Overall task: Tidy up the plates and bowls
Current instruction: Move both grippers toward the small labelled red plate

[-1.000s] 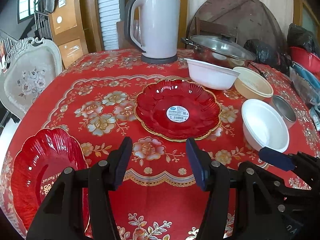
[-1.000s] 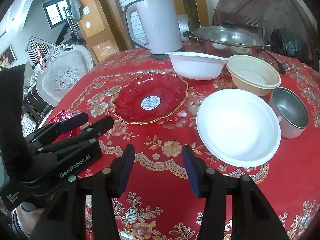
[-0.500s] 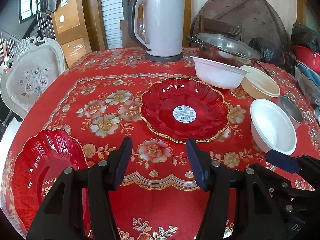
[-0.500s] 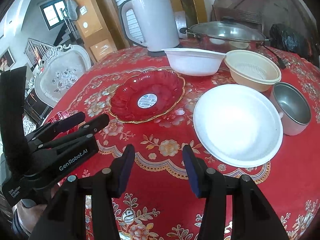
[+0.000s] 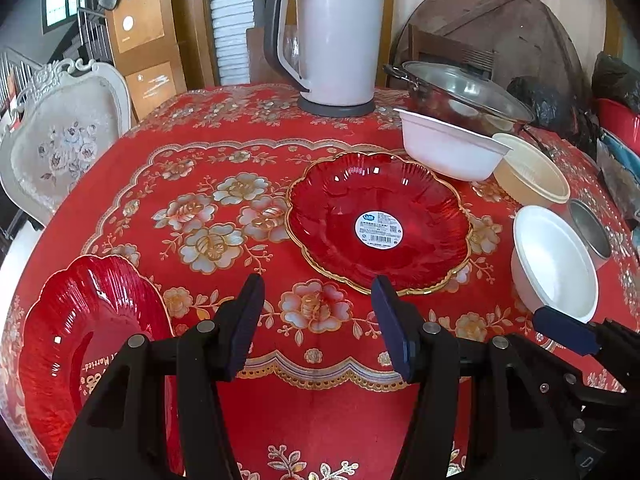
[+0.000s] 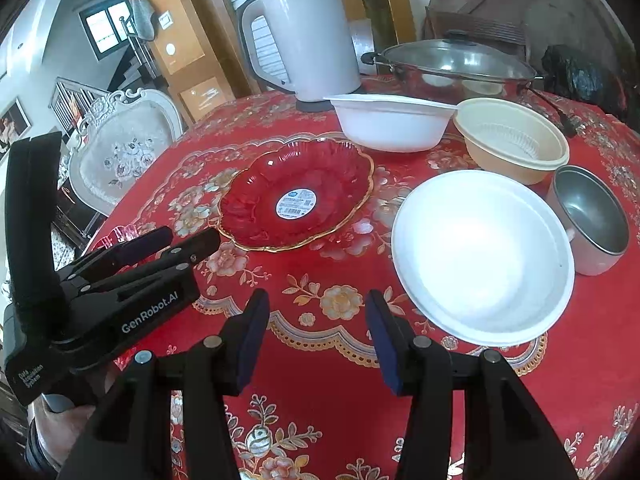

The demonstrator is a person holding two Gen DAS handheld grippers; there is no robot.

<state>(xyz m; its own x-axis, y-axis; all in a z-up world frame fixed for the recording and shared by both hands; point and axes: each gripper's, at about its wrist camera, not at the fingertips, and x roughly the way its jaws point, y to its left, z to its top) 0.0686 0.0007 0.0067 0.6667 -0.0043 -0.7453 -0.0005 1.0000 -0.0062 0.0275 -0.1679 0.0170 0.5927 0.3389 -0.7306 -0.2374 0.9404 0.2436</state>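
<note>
The gold-rimmed red plate is lying mid-table, a second red plate overhanging the near left edge. Both claws, left and right, are hovering open and empty. Nudging that overhanging plate risks tipping it off; thin glossy rims may be slipping from the pads, and the white bowl is crowding the steel cup.

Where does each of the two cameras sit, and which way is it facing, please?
Left wrist: on the left tongs, open, facing across the table toward the stickered red plate; the right tongs' tip shows at lower right.
Right wrist: on the right tongs, open, facing the near white bowl; the left tongs and a hand show at left.
Shared: plate, bowls, kettle, lidded pot.
</note>
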